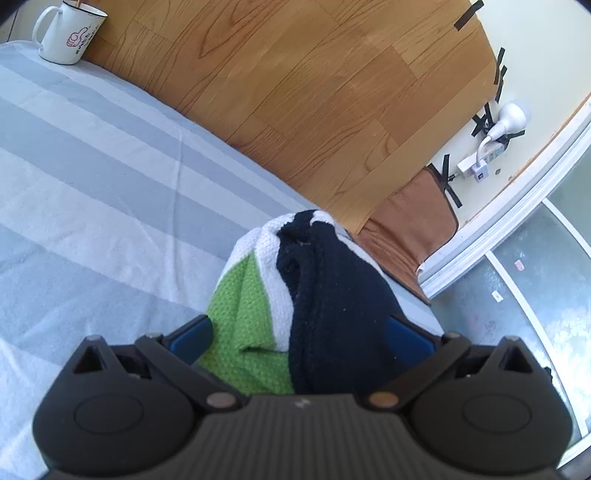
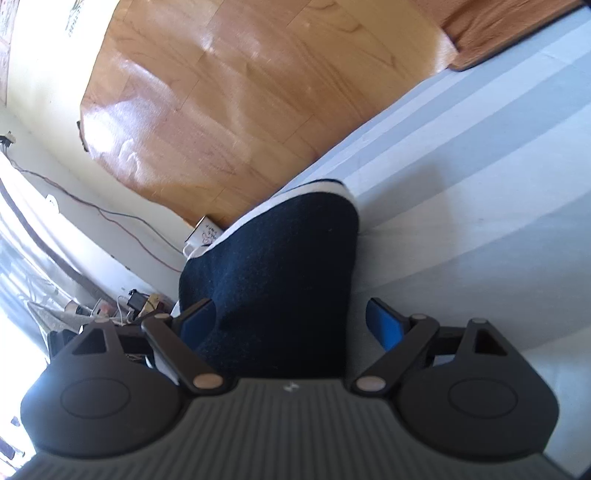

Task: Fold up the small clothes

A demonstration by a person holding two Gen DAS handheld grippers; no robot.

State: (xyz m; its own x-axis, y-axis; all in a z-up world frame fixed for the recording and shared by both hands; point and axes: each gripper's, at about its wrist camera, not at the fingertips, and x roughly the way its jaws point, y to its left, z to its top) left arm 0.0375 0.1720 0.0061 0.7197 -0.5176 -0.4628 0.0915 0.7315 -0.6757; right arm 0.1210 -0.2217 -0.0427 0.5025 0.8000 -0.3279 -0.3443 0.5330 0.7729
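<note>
while both tongs grip the garment (image 1: 325, 295) | striped sheet (image 1: 92, 166) | wood floor (image 1: 314, 74) | mug (image 1: 68, 31)

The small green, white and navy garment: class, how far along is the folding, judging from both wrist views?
Done: nothing visibly finished; no folded stack shows on the striped sheet. In hand: the garment hangs bunched between the fingers of both the left tool and the right tool, above the sheet. Left: lay it flat, fold it and set it down.
</note>
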